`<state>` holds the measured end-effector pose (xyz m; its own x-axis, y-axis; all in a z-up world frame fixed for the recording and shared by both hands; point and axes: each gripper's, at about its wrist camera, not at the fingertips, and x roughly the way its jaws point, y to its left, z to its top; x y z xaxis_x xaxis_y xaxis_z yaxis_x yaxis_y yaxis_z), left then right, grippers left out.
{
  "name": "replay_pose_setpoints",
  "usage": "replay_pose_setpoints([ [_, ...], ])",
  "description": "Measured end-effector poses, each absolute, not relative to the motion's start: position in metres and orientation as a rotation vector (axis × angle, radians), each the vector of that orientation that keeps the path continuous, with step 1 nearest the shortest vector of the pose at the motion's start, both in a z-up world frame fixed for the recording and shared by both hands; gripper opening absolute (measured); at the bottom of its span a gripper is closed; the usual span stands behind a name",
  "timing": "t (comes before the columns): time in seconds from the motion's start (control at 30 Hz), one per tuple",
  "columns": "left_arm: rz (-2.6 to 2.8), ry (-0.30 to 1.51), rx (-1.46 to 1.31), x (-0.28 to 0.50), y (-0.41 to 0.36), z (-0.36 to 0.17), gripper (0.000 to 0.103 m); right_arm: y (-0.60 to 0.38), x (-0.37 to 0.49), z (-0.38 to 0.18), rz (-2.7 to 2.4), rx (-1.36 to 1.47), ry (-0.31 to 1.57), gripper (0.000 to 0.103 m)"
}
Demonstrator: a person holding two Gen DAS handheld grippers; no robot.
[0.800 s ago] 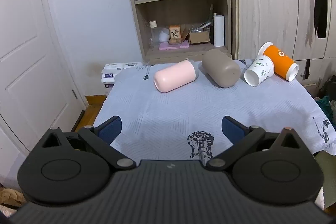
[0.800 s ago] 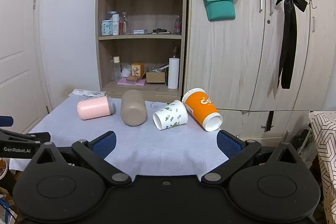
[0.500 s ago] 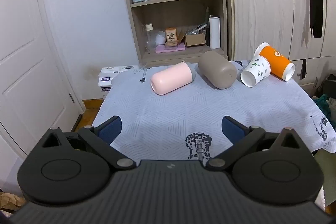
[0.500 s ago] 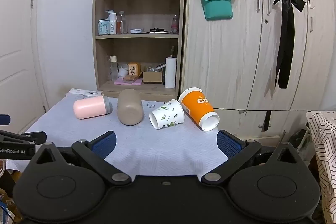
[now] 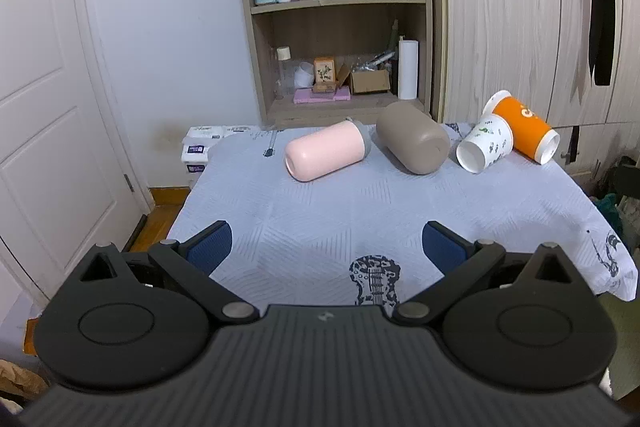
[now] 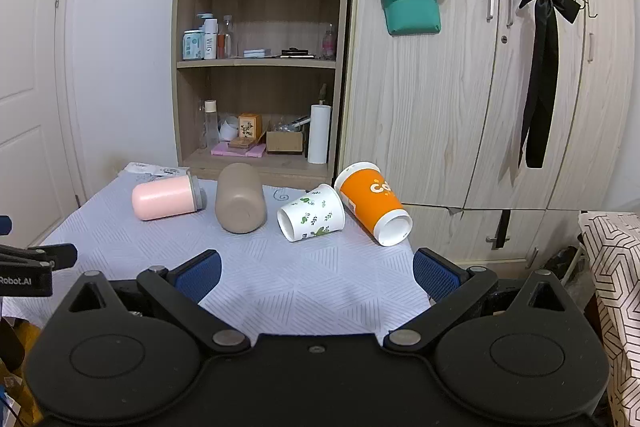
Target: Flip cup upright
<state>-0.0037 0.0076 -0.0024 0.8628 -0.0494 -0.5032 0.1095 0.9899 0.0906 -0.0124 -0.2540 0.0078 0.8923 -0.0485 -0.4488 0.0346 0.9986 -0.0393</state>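
Two grippers hang wide open and empty at the near edge of the table: the left gripper [image 5: 326, 245] faces the pink tumbler [image 5: 326, 155], the right gripper [image 6: 316, 273] the paper cups. Beyond them, four cups lie on their sides in a row at the far end of the quilted cloth [image 5: 360, 211]: pink tumbler, taupe tumbler [image 6: 240, 199], leaf-print paper cup [image 6: 312, 213] and orange paper cup [image 6: 372, 205], the last two touching. The paper cups are probably light, thin-walled and easily crushed, so a gentle pinch across the body near the stiffer rim seems best; the smooth tumblers look heavier, rigid and likely to roll or slip. Compared with half a second ago, both views sit slightly higher and further back, cups unmoved, jaws equally spread.
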Motion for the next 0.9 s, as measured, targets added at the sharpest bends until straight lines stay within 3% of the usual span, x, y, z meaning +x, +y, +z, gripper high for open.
replay_pose_setpoints([
  [0.9, -0.098, 0.481, 0.109, -0.010, 0.012, -0.005, 0.103, -0.254, -0.010, 0.004, -0.048, -0.043, 0.479, 0.103],
])
